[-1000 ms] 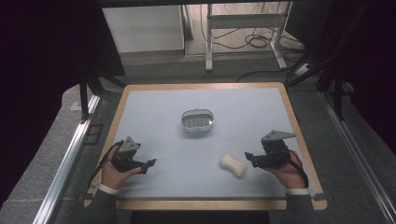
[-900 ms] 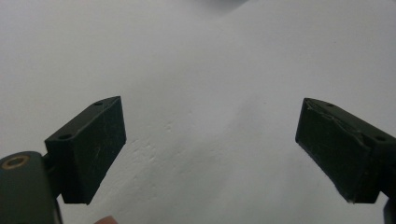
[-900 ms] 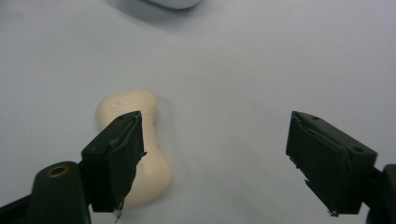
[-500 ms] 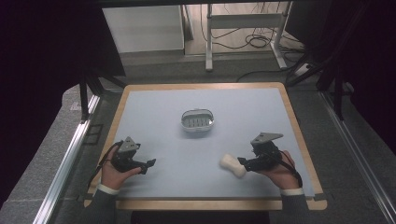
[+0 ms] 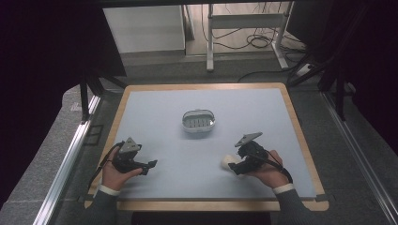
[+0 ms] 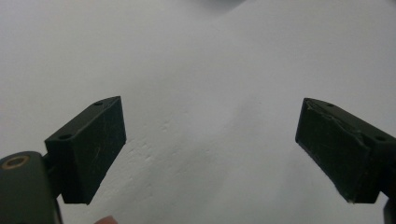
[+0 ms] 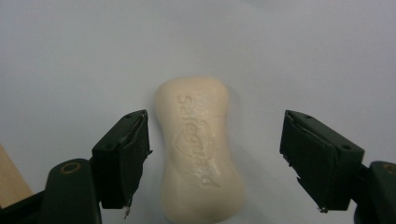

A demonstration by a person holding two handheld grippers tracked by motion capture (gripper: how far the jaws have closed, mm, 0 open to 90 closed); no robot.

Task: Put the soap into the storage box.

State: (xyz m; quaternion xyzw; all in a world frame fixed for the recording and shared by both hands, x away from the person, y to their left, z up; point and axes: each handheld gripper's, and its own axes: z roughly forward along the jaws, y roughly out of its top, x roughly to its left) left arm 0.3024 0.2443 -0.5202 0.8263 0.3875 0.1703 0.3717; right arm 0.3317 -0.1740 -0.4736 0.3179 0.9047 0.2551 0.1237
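Observation:
A cream bar of soap lies flat on the pale blue mat, front right. In the right gripper view the soap rests lengthwise between the two black jaws, with a gap on each side. My right gripper is open around it; its jaws have just been closing, and the pads do not touch the soap. At the front left my left gripper rests low over the bare mat, jaws wide open with nothing between them.
A small oval soap dish with a slotted insert stands mid-table, beyond both grippers. The blue mat lies in a wooden frame. Dark floor, table legs and cables lie past the far edge.
My right gripper has slid left to the soap, which now lies between its jaws, and the jaws have narrowed. The left gripper and the dish have stayed put.

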